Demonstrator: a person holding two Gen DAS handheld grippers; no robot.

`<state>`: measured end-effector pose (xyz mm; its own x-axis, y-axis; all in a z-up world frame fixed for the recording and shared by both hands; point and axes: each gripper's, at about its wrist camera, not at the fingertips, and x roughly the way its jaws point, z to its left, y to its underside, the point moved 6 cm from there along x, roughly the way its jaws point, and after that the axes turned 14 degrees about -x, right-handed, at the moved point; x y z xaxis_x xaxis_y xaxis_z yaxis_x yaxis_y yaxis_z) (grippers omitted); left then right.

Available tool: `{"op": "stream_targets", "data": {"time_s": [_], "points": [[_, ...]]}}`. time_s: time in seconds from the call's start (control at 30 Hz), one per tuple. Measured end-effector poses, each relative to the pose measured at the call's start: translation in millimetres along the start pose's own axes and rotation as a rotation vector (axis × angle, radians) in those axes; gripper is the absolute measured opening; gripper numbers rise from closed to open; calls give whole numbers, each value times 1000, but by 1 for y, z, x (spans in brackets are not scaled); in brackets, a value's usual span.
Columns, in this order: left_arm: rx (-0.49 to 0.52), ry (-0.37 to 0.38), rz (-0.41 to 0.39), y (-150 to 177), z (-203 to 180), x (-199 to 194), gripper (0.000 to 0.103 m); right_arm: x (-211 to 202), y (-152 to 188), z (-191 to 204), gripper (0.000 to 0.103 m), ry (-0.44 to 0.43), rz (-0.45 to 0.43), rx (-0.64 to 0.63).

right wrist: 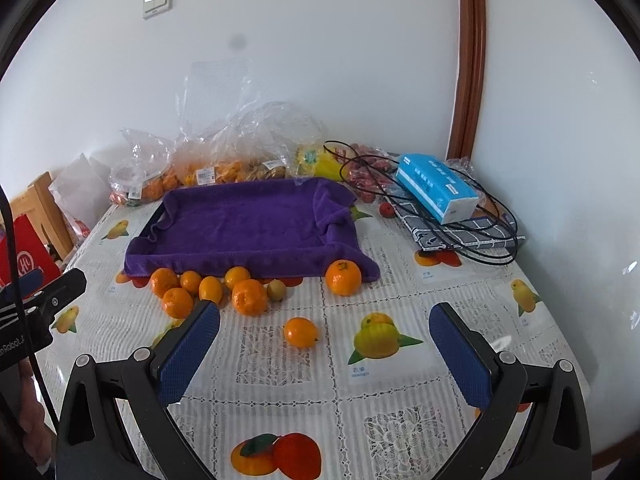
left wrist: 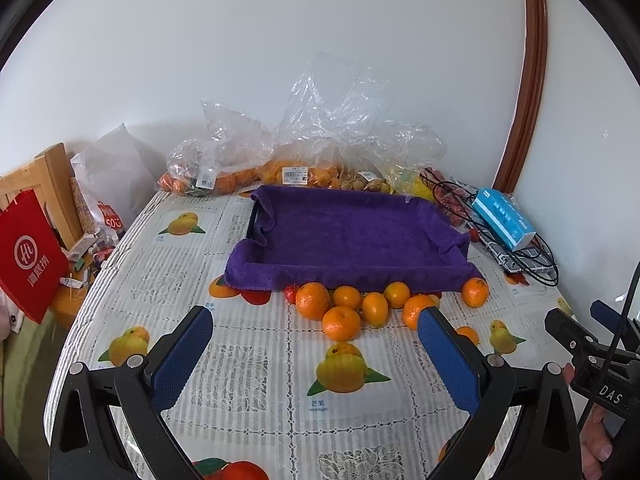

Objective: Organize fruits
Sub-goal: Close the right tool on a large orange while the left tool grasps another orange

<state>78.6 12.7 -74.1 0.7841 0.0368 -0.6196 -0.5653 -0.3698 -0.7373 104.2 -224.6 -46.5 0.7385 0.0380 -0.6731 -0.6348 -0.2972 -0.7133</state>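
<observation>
A tray lined with a purple towel (left wrist: 352,236) (right wrist: 244,220) sits mid-table with nothing in it. Several loose oranges (left wrist: 340,322) (right wrist: 248,296) lie in a cluster along its near edge. One orange (right wrist: 343,277) sits at the tray's near right corner, another (right wrist: 300,332) lies alone closer to me, and a small red fruit (left wrist: 291,293) lies at the cluster's left. My left gripper (left wrist: 316,344) is open and empty, just short of the cluster. My right gripper (right wrist: 324,344) is open and empty, with the lone orange between its fingers' line and the tray.
Clear plastic bags of fruit (left wrist: 280,160) (right wrist: 224,160) line the wall behind the tray. A blue tissue pack (right wrist: 438,186), black cable (right wrist: 480,236) and checked cloth (right wrist: 460,232) lie at the back right. A red bag (left wrist: 28,252) and chair (left wrist: 48,176) stand off the table's left edge.
</observation>
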Motion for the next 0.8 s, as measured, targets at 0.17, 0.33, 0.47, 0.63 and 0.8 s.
{"op": "stream_targets", "data": {"time_s": [0.17,0.33,0.47,0.63,0.8], "points": [[-10,-36,51,7,11,32,102,27,8,-2,103,10,31,-18],[-33,-53,103,17,23,64,101,59,17,-9,103,-9,75,-5],[-47,-66,143,20,30,86,101,78,20,-22,103,-34,72,63],[-74,-44,175,19,35,104,98,112,21,-27,82,-70,107,89],[-81,-33,165,18,40,115,98,140,16,-26,68,-79,116,73]]}}
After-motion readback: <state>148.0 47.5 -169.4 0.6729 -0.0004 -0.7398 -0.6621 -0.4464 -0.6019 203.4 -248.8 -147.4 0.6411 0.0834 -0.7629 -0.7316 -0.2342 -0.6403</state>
